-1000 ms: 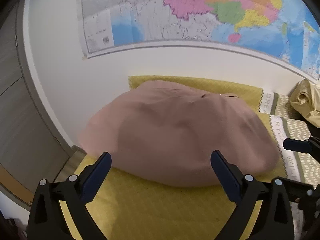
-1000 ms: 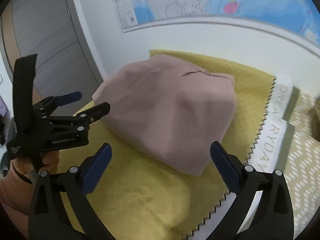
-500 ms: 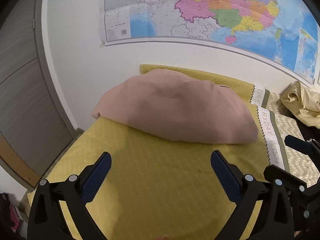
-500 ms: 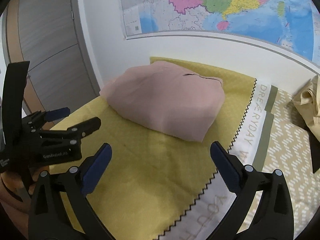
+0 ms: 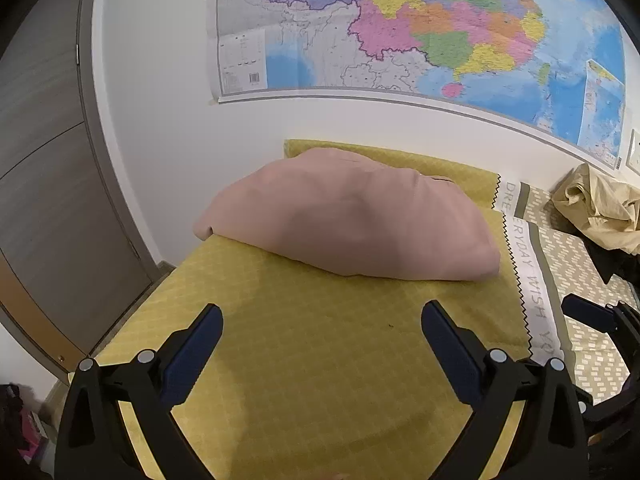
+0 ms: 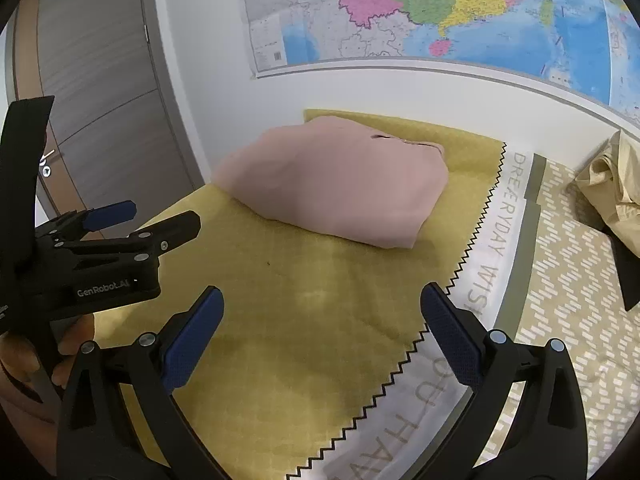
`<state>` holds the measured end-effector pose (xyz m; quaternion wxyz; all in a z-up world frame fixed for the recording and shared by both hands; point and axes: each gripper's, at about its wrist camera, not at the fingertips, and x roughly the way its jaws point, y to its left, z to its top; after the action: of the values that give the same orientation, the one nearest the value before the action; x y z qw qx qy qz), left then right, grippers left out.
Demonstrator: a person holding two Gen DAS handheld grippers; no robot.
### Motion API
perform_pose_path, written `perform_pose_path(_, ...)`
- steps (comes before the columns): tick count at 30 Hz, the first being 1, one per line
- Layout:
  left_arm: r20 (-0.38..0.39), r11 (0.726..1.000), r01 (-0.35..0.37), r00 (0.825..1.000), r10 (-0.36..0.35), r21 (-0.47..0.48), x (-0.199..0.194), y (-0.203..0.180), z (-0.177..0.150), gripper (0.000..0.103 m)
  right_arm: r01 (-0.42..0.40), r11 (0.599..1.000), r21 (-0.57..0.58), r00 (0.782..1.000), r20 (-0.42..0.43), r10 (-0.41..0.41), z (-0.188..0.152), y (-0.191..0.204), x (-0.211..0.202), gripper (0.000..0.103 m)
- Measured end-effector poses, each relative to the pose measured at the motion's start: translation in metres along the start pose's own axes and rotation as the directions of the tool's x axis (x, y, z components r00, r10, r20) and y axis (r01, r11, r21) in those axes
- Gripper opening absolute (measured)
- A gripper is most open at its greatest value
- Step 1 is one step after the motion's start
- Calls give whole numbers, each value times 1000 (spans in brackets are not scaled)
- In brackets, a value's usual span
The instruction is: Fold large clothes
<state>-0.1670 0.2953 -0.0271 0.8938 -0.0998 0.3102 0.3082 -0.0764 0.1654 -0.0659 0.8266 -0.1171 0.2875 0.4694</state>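
Observation:
A folded dusty-pink garment (image 5: 352, 220) lies as a thick bundle on the yellow bed cover (image 5: 320, 360), near the wall; it also shows in the right wrist view (image 6: 340, 184). My left gripper (image 5: 322, 332) is open and empty, held back from the bundle over the yellow cover. My right gripper (image 6: 322, 320) is open and empty, also short of the bundle. The left gripper also shows at the left of the right wrist view (image 6: 152, 220), with its jaws apart.
A crumpled cream garment (image 5: 596, 212) lies at the right on the patterned bedding (image 6: 568, 280). A white lettered strip (image 6: 488, 248) borders the yellow cover. A wall map (image 5: 400, 28) hangs behind. A grey door (image 6: 100, 92) stands at the left.
Both grippers have pulled back from the pink bundle, which now looks smaller and farther. The bundle lies still where it was left.

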Motion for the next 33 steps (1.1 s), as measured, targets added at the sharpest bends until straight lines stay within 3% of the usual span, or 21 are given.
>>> perform_pose_path(33, -1, 1000, 8, 1000, -8, 1, -10, -6, -7, 96, -2, 1000, 28, 1000, 26, 1, -7, 0, -16, 97)
